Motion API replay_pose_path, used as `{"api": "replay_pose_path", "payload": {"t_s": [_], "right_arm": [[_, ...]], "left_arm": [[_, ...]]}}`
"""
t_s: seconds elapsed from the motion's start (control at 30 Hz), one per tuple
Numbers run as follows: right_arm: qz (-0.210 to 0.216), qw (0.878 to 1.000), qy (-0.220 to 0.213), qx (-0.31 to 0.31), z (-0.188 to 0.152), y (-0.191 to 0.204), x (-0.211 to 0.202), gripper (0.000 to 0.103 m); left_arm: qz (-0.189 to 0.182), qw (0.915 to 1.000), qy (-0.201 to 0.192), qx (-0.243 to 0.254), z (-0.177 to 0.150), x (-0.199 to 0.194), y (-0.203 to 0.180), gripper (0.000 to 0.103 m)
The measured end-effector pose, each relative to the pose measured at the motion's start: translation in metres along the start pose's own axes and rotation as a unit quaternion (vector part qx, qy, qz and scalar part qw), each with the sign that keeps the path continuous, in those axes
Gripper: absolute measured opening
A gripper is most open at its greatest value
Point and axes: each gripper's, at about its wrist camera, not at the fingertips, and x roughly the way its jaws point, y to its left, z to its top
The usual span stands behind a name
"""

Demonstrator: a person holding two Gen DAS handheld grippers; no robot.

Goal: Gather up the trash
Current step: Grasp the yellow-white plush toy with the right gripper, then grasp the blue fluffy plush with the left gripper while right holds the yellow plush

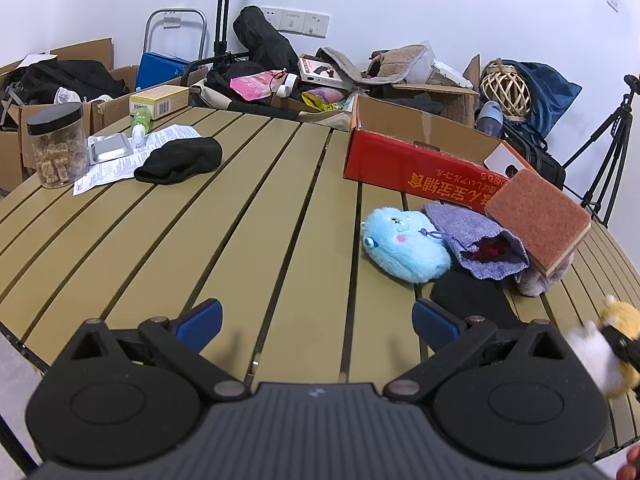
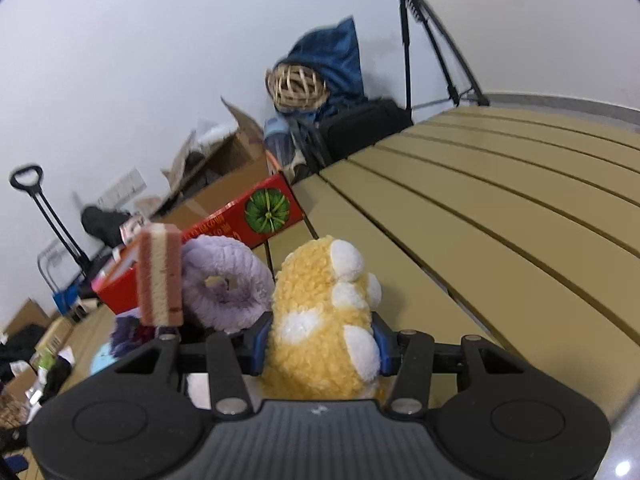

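Yellow-and-white plush toy [image 2: 320,320] sits clamped between the right gripper [image 2: 320,350] pads, above the slatted table [image 2: 480,220]. Just beside it crowd a lilac fluffy ring [image 2: 228,280], an upright sponge [image 2: 160,276] and a red box [image 2: 256,212]. Left gripper [image 1: 316,320] hangs empty, jaws wide.

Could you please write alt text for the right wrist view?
The right gripper clamps a yellow-and-white plush toy over a slatted tan table. Left of it sit a lilac fuzzy ring, a pink sponge and a red carton.
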Motion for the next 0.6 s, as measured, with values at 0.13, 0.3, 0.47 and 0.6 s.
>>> {"api": "replay_pose_path", "payload": {"t_s": [0.13,0.3,0.47,0.6], "right_arm": [[-0.003,0.999,-0.045,-0.003,-0.014,-0.008,-0.027,0.047],[0.013,0.998,-0.062,0.022,-0.015,-0.020,-0.034,0.048],[0.028,0.997,-0.061,0.030,-0.012,-0.026,-0.034,0.048],[0.032,0.997,-0.064,0.039,-0.010,-0.031,-0.036,0.048]], "left_arm": [[-0.002,1.0000,0.004,0.004,-0.002,0.002,-0.003,0.103],[-0.006,0.9998,0.004,0.019,-0.007,0.005,-0.011,0.103],[0.002,0.9993,0.001,0.038,-0.013,0.010,-0.020,0.103],[0.008,0.9984,-0.011,0.055,-0.017,0.009,-0.024,0.103]]}}
